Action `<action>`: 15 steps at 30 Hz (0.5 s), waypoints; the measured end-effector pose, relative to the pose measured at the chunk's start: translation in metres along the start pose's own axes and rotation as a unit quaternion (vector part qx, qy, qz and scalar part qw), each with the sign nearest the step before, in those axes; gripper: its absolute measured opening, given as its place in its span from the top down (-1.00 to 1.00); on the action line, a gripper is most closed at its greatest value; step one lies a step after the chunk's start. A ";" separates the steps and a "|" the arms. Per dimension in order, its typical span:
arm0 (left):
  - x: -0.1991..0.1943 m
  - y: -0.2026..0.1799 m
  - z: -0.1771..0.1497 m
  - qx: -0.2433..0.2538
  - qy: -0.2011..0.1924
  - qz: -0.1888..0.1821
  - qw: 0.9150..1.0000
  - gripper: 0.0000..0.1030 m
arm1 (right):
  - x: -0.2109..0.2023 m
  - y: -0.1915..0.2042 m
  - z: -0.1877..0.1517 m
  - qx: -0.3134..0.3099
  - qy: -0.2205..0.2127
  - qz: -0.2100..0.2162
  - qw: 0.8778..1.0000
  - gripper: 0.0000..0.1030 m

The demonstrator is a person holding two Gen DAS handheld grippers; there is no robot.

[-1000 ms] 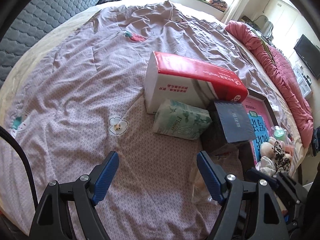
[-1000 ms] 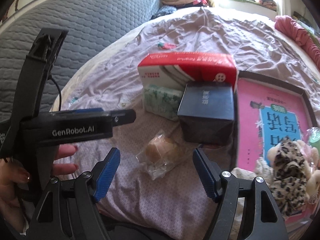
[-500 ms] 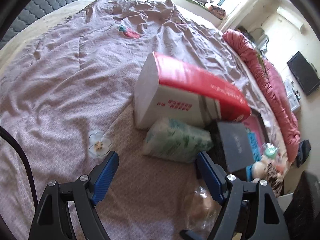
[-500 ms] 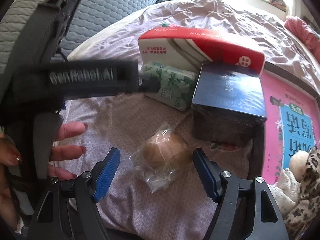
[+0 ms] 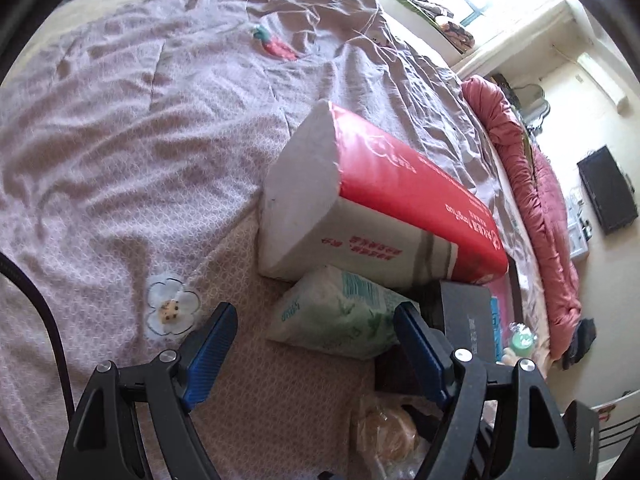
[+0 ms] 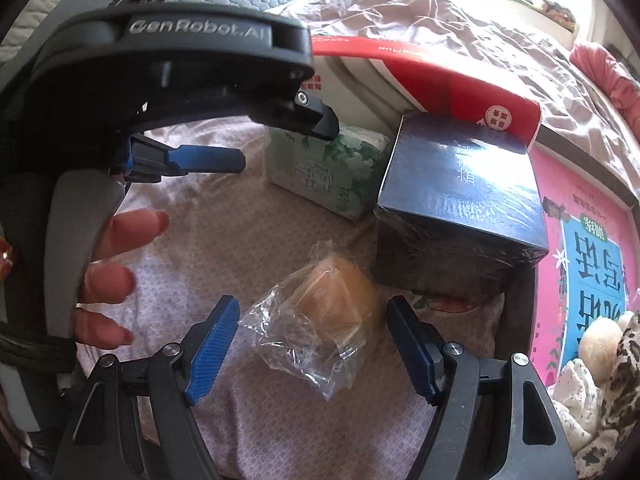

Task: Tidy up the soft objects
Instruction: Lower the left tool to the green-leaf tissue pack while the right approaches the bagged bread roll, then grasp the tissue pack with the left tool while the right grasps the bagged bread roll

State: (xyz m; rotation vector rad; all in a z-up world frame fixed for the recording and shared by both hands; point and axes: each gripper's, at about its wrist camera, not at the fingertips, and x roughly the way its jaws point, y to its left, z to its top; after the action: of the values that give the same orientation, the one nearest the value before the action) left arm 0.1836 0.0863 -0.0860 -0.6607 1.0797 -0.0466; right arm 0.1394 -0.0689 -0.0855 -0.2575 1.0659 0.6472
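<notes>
A green-and-white tissue pack (image 5: 340, 316) lies on the bed against a big red-and-white tissue pack (image 5: 380, 200). My left gripper (image 5: 316, 344) is open, its jaws either side of the green pack's near end, not touching. A bun in a clear bag (image 6: 320, 304) lies on the bedspread. My right gripper (image 6: 312, 344) is open, its jaws either side of the bag. The bun also shows in the left wrist view (image 5: 388, 436). The green pack (image 6: 328, 172) and red pack (image 6: 420, 80) show in the right wrist view.
A dark blue box (image 6: 464, 188) stands right of the bun. A pink book in a dark tray (image 6: 580, 240) lies further right, with a plush toy (image 6: 600, 360) on it. The left gripper's body (image 6: 160, 80) and the hand holding it fill the left of the right wrist view.
My left gripper has moved forward and down toward the green tissue pack. My right gripper has moved closer to the bagged bun. Both stay open.
</notes>
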 end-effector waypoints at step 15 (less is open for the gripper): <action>0.012 0.002 -0.001 -0.019 0.013 -0.041 0.999 0.23 | -0.007 -0.021 -0.003 0.044 -0.020 0.039 0.998 -0.16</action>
State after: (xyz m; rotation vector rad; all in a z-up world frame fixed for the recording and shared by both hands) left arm 0.1875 0.0834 -0.0969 -0.7399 1.0809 -0.1067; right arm 0.1476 -0.0892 -0.0826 -0.1261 1.0666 0.6696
